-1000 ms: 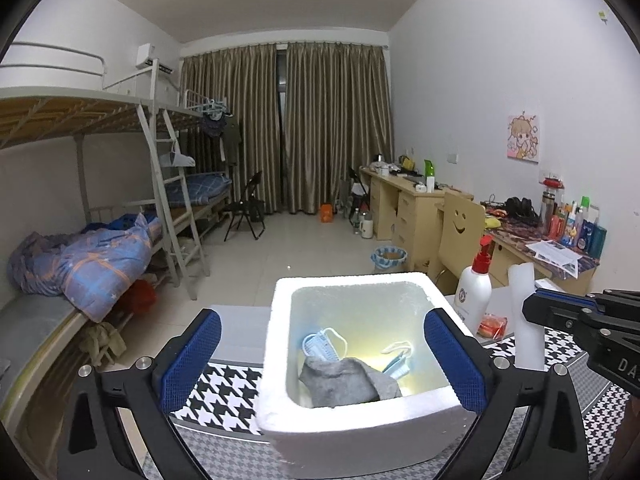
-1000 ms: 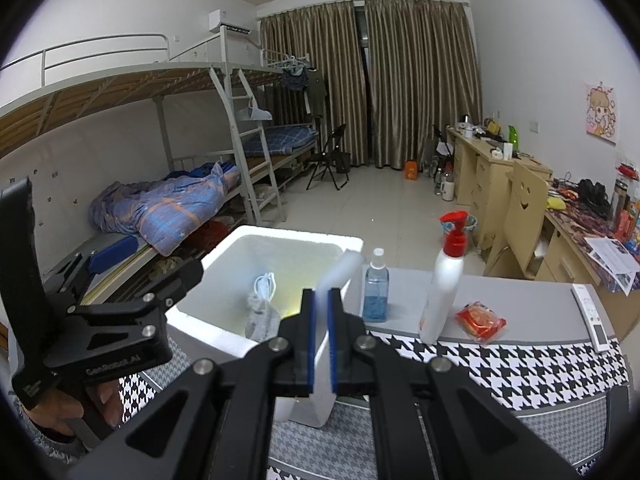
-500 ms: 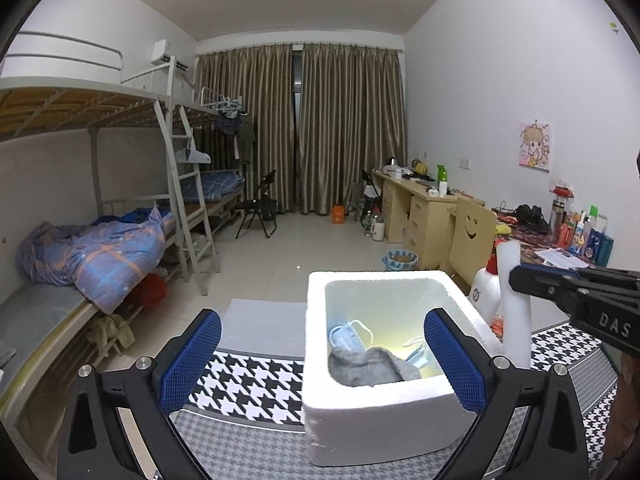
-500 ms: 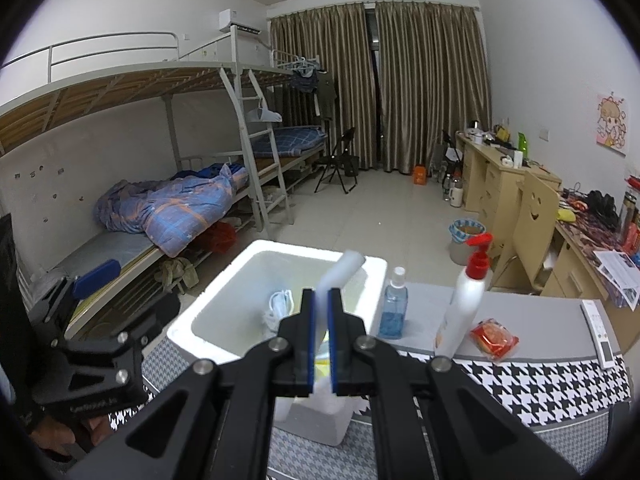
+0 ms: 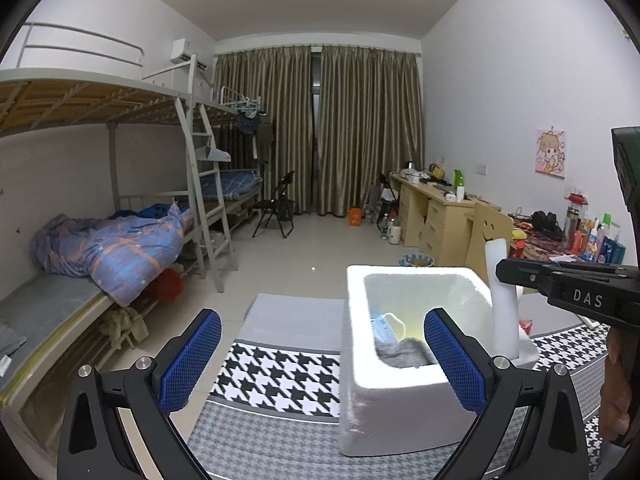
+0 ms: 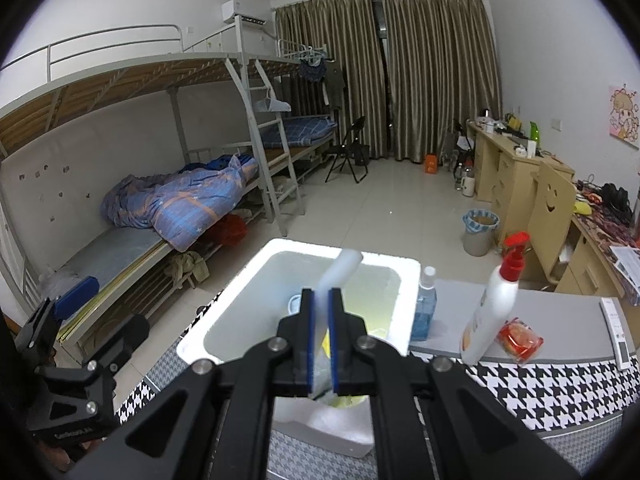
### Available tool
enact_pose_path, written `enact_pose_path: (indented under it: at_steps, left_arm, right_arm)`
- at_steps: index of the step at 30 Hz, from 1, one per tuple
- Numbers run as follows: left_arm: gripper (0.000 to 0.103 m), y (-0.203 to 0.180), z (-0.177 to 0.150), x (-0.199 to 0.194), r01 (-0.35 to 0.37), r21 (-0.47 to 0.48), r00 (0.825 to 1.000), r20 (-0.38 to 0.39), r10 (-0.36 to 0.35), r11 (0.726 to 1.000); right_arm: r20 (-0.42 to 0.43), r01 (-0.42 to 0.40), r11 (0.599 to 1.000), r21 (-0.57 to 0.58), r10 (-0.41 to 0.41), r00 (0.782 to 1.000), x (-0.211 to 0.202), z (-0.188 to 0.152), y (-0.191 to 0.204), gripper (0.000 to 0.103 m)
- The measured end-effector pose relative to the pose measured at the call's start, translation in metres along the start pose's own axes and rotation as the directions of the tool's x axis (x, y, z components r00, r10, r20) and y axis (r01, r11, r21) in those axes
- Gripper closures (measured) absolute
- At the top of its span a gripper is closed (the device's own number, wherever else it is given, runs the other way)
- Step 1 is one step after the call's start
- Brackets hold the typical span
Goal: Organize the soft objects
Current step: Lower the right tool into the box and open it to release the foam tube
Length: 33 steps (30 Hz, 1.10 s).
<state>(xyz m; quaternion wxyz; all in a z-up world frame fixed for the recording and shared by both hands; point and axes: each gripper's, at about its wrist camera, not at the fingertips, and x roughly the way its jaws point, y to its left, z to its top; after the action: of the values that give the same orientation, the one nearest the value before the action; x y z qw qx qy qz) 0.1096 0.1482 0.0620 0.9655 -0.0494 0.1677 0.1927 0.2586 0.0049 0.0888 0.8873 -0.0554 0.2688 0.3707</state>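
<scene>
A white foam box [image 5: 400,408] stands on the houndstooth table cloth [image 5: 276,376]. A grey cloth [image 5: 404,354] and a blue face mask [image 5: 384,326] lie inside it. My right gripper [image 6: 321,312] is shut on a white foam strip [image 6: 340,272] and holds it over the box [image 6: 240,312]; the strip also shows in the left wrist view [image 5: 502,304]. My left gripper [image 5: 320,356] is open and empty, in front of the box and shifted to its left.
A blue sanitizer bottle [image 6: 425,306], a white pump bottle with a red top [image 6: 496,304], a red packet [image 6: 519,338] and a remote [image 6: 616,332] sit on the table right of the box. A bunk bed [image 5: 100,248] stands left, desks [image 5: 436,216] right.
My left gripper has shifted left and back, so the box now sits to its right. My right gripper has carried the strip over the box opening.
</scene>
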Motion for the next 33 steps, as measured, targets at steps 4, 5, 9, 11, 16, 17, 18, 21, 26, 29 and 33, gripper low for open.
enact_pose_path:
  at_steps: [4, 5, 9, 11, 16, 17, 18, 21, 26, 29, 33]
  left_arm:
    - [0.001, 0.006, -0.002, -0.001, -0.009, -0.001, 1.000, -0.001, 0.009, 1.000]
    - [0.001, 0.008, -0.002, -0.001, -0.012, 0.000, 1.000, 0.000, 0.012, 1.000]
    - [0.001, 0.015, -0.003, -0.004, -0.026, -0.006, 1.000, 0.002, 0.026, 1.000]
    - [0.001, 0.018, -0.004, -0.004, -0.033, -0.010, 0.999, 0.002, 0.033, 0.999]
    - [0.001, 0.022, -0.007, -0.002, -0.041, -0.013, 0.999, -0.004, 0.041, 0.999]
    - [0.001, 0.023, -0.008, -0.002, -0.042, -0.015, 0.999, -0.006, 0.042, 0.999]
    - [0.001, 0.023, -0.009, -0.002, -0.042, -0.017, 0.999, -0.006, 0.042, 0.999]
    - [0.001, 0.027, -0.011, -0.002, -0.048, -0.025, 0.999, -0.008, 0.048, 0.999]
    - [0.001, 0.028, -0.014, -0.005, -0.053, -0.032, 0.999, -0.013, 0.052, 0.998]
    - [0.001, 0.028, -0.014, -0.004, -0.053, -0.036, 0.998, -0.018, 0.052, 0.998]
    - [0.001, 0.027, -0.015, -0.006, -0.048, -0.037, 0.999, -0.016, 0.048, 0.998]
  right_arm:
    - [-0.007, -0.002, 1.000, -0.010, 0.002, 1.000, 0.006, 0.002, 0.006, 0.095]
    - [-0.008, -0.002, 1.000, -0.012, 0.002, 1.000, 0.008, 0.002, 0.006, 0.095]
    - [-0.011, 0.006, 1.000, -0.020, -0.007, 1.000, 0.015, 0.003, 0.009, 0.095]
    - [-0.021, 0.004, 1.000, -0.020, -0.004, 1.000, 0.020, 0.003, 0.011, 0.095]
    - [-0.031, 0.005, 1.000, -0.028, -0.006, 0.999, 0.025, 0.002, 0.013, 0.095]
    - [-0.032, 0.005, 1.000, -0.030, -0.006, 0.999, 0.025, 0.002, 0.014, 0.095]
    - [-0.033, 0.005, 0.999, -0.033, -0.006, 0.999, 0.026, 0.003, 0.014, 0.095]
    - [-0.041, 0.007, 0.999, -0.038, -0.009, 0.999, 0.029, 0.003, 0.017, 0.095]
    - [-0.054, 0.016, 0.998, -0.054, -0.019, 0.998, 0.035, 0.003, 0.019, 0.095]
    - [-0.073, 0.019, 0.997, -0.070, -0.024, 0.997, 0.038, 0.003, 0.023, 0.084]
    - [-0.076, 0.012, 0.996, -0.085, -0.018, 0.997, 0.036, 0.000, 0.026, 0.053]
